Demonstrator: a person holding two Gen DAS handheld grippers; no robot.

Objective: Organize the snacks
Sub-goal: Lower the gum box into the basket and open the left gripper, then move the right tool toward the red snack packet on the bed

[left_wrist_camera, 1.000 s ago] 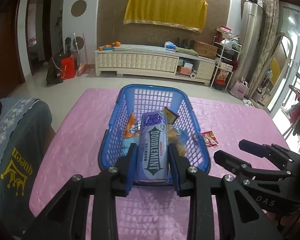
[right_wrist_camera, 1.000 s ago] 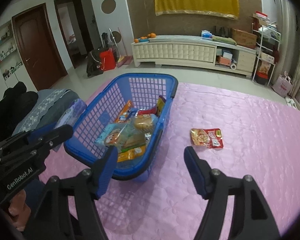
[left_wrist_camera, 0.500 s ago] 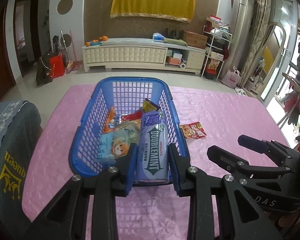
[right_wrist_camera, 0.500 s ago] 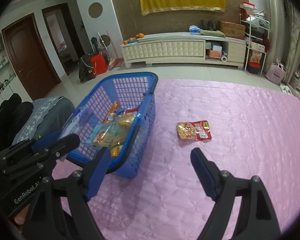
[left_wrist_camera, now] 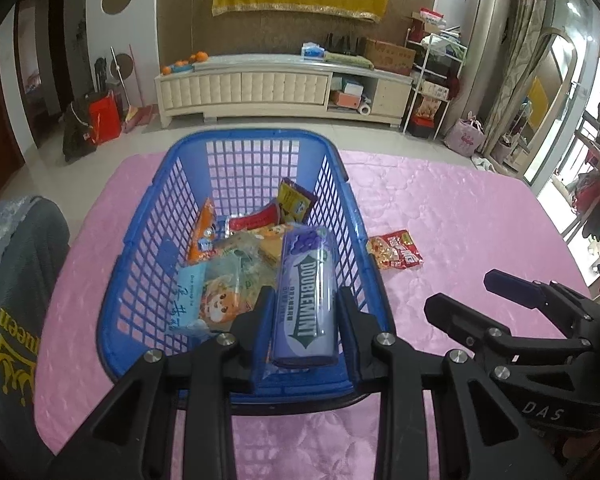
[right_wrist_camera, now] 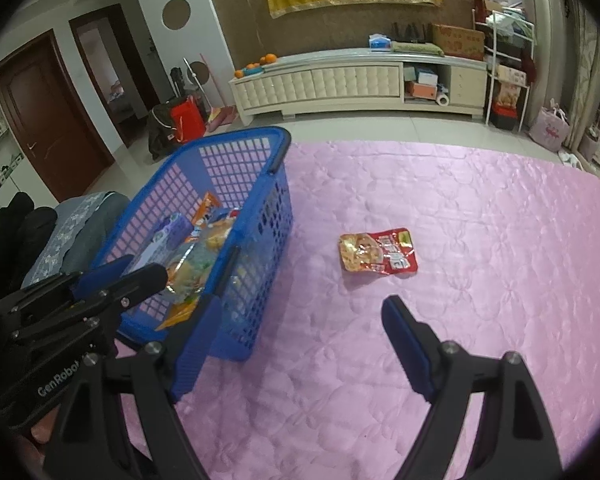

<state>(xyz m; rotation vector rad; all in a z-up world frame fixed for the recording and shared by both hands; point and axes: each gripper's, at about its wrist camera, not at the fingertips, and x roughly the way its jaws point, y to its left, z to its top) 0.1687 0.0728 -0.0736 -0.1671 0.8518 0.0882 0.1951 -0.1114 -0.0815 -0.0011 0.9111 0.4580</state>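
Doublemint pack (left_wrist_camera: 305,295) over basket (left_wrist_camera: 236,140); red packet (right_wrist_camera: 378,253) probably flat

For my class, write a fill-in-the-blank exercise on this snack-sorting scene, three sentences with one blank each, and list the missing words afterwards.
1. The left gripper is shut on a pack of ____ held over the basket.
2. The basket is ____ in colour.
3. The right gripper is ____, and the red snack packet lies on the pink cloth ahead of it.

Missing words: gum; blue; open
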